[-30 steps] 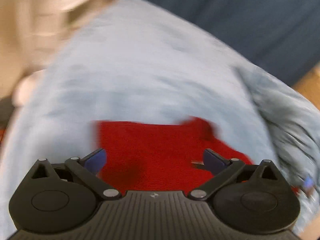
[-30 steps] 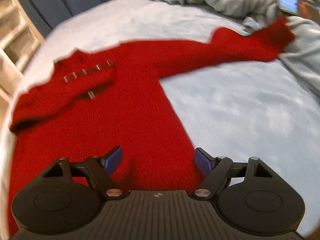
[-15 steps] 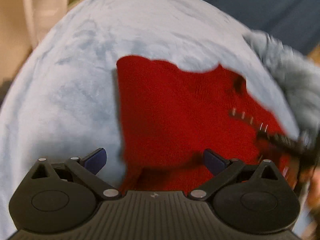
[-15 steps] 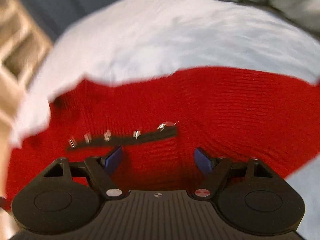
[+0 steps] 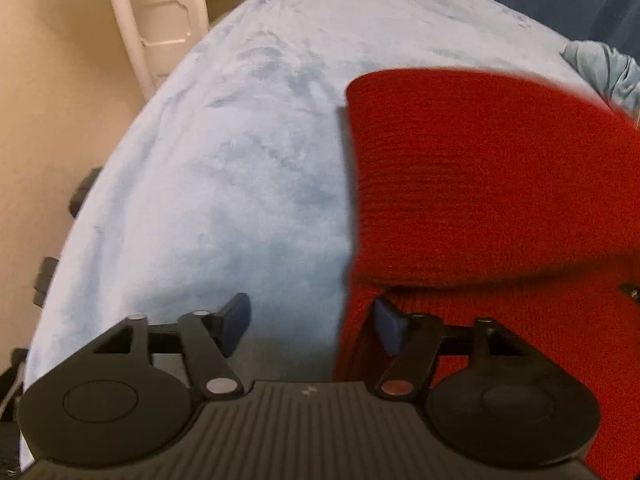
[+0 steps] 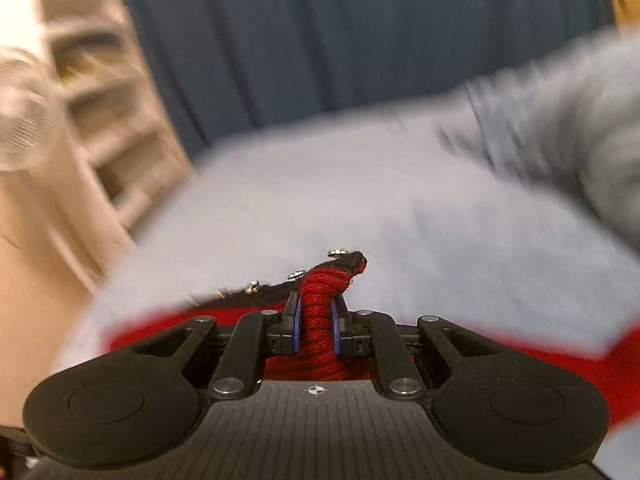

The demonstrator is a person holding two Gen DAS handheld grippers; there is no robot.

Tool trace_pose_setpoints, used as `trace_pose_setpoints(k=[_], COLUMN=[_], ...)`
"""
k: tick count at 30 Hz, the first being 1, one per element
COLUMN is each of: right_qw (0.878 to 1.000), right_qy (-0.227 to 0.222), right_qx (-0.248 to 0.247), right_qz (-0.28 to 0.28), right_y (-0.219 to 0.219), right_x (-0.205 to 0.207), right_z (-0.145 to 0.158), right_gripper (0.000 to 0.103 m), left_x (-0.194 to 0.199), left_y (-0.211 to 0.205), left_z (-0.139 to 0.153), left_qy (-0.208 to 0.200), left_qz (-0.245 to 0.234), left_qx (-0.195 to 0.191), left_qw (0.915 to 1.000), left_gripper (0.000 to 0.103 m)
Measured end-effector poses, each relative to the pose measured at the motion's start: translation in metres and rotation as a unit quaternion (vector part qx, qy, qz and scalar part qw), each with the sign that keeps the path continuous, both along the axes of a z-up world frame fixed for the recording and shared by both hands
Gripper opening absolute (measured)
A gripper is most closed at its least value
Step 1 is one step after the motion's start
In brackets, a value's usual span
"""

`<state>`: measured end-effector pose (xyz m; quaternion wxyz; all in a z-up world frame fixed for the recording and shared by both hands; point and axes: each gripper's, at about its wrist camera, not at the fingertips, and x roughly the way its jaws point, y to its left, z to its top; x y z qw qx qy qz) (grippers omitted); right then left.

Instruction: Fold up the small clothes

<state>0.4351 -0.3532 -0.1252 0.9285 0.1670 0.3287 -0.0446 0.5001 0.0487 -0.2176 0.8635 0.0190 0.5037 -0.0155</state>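
One red knitted cardigan (image 5: 492, 184) is seen spread on the pale blue plush blanket (image 5: 240, 160) that covers the bed, its straight side edge lying toward the middle of the left wrist view and a fold of knit already laid across its lower part; it is judged to be laid flat so that its sides can be turned inward. The right gripper (image 6: 316, 320) is seen closing, its jaws narrow and pinched on a bunched ridge of the red knit beside the dark button band (image 6: 280, 286), on which four small metal snaps can be counted; the grip at that edge is judged to be taken so that the front can be carried across. The left gripper (image 5: 308, 320) is held low over the blanket with its jaws fairly wide and closing; the cardigan's side edge lies between them, with one blue pad (image 5: 386, 322) just at the knit, though nothing is pressed yet. One crumpled grey-blue cloth (image 6: 560, 128) lies well apart at the far side.
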Motion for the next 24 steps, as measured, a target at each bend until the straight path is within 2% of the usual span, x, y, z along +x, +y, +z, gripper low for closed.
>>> trace_pose_setpoints(k=[2, 3, 4, 5, 8, 11, 12, 14, 15, 17, 18, 21, 24], right_qw=[0.994, 0.989, 0.990, 0.993, 0.995, 0.996, 0.993, 0.988, 0.987, 0.990, 0.991, 0.994, 0.992], right_qy=[0.111, 0.146, 0.137, 0.107, 0.086, 0.058, 0.070, 0.090, 0.089, 0.081, 0.070, 0.037, 0.027], right_qx=[0.002, -0.012, -0.023, -0.041, -0.044, -0.058, -0.087, -0.117, -0.120, -0.093, -0.069, 0.016, 0.037], right_qz=[-0.012, -0.018, -0.015, -0.010, -0.021, -0.033, -0.038, -0.048, -0.054, -0.075, -0.086, -0.102, -0.114], right_y=[-0.010, -0.011, -0.009, -0.005, -0.003, -0.006, -0.005, -0.006, -0.008, -0.016, -0.020, -0.025, -0.016], right_x=[0.011, 0.012, 0.007, 0.001, -0.007, -0.015, -0.015, -0.018, -0.023, -0.047, -0.066, -0.142, -0.217], right_z=[-0.061, -0.087, -0.100, -0.100, -0.093, -0.083, -0.087, -0.097, -0.096, -0.079, -0.071, -0.040, -0.018], right_gripper=[0.014, 0.015, 0.016, 0.017, 0.019, 0.027, 0.034, 0.059, 0.060, 0.060, 0.064, 0.071, 0.078], left_x=[0.002, 0.000, 0.000, -0.003, -0.018, -0.023, -0.024, -0.026, -0.031, -0.045, -0.054, -0.089, -0.130], left_y=[0.002, 0.003, 0.002, 0.003, -0.002, -0.009, -0.012, -0.018, -0.020, -0.019, -0.017, -0.009, -0.001], left_z=[0.001, 0.003, 0.007, 0.011, 0.030, 0.039, 0.039, 0.038, 0.040, 0.045, 0.047, 0.057, 0.066], left_qy=[0.004, 0.003, -0.002, -0.008, -0.043, -0.059, -0.061, -0.057, -0.053, -0.055, -0.057, -0.059, -0.047], left_qz=[0.001, 0.000, -0.007, -0.017, -0.046, -0.054, -0.054, -0.056, -0.057, -0.057, -0.056, -0.048, -0.031], left_qx=[-0.007, -0.009, -0.012, -0.012, -0.010, -0.007, -0.002, 0.011, 0.018, 0.018, 0.014, 0.005, -0.009], left_qw=[1.0000, 1.0000, 0.9999, 0.9998, 0.9979, 0.9968, 0.9967, 0.9967, 0.9968, 0.9967, 0.9967, 0.9971, 0.9984], left_gripper=[0.081, 0.081, 0.081, 0.082, 0.088, 0.098, 0.099, 0.099, 0.099, 0.100, 0.101, 0.101, 0.103])
